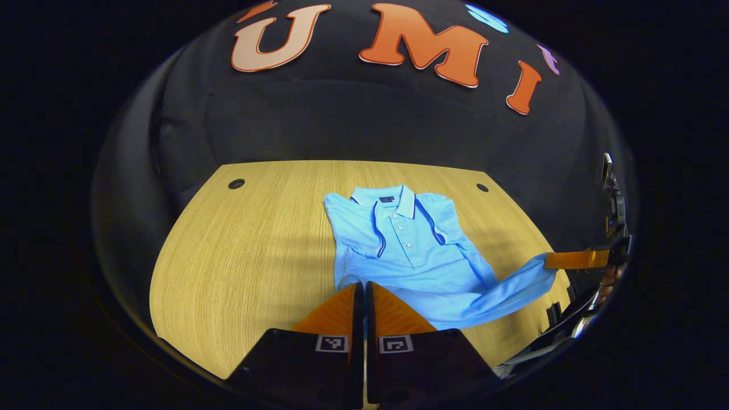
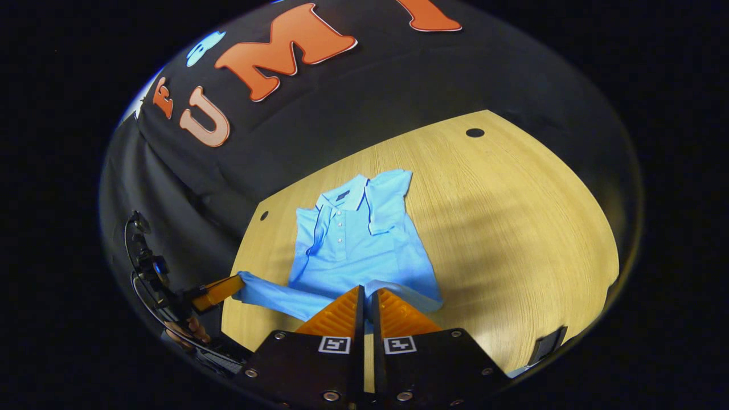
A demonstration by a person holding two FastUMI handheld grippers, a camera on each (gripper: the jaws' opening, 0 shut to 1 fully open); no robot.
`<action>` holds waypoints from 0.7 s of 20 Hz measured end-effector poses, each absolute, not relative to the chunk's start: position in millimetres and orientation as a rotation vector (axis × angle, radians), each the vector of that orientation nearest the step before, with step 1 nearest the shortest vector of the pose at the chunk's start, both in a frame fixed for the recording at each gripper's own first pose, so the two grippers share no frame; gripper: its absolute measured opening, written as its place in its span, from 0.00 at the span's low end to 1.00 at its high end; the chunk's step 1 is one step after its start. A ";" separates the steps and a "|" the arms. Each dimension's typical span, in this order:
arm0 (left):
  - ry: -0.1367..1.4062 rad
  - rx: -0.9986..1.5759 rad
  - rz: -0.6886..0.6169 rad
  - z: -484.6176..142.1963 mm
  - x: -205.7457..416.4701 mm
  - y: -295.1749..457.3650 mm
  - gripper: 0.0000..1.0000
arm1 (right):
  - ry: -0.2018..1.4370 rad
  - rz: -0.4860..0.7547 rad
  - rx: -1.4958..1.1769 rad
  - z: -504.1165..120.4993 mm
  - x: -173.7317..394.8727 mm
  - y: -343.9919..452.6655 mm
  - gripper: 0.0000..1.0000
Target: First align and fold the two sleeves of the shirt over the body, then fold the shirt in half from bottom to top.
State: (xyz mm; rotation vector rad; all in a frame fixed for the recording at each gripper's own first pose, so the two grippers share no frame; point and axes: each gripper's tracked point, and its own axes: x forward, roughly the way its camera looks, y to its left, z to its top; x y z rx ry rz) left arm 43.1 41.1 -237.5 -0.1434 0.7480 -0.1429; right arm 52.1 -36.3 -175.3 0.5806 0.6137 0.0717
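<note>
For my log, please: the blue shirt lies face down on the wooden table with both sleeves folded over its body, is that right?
Not quite: the shirt lies face up, its buttons showing in the left gripper view. It is on the wooden table, both sleeves folded over its body.

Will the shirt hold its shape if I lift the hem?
Likely floppy: the shirt stretches into a long point where the right hand-held gripper pulls its corner. Probably light, since the rest lies flat on the table. The folded sleeves might slide when lifted.
</note>
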 end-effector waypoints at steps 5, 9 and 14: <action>0.758 -0.143 -0.172 -237.9 104.8 56.0 0.06 | 0.603 0.023 0.562 -163.6 110.3 -62.1 0.07; 0.752 -0.174 -0.190 -236.3 157.9 68.5 0.07 | 0.577 -0.023 0.601 -148.8 156.2 -78.6 0.07; 0.741 -0.201 -0.237 -242.4 223.7 77.2 0.05 | 0.582 -0.050 0.589 -148.4 214.5 -80.8 0.07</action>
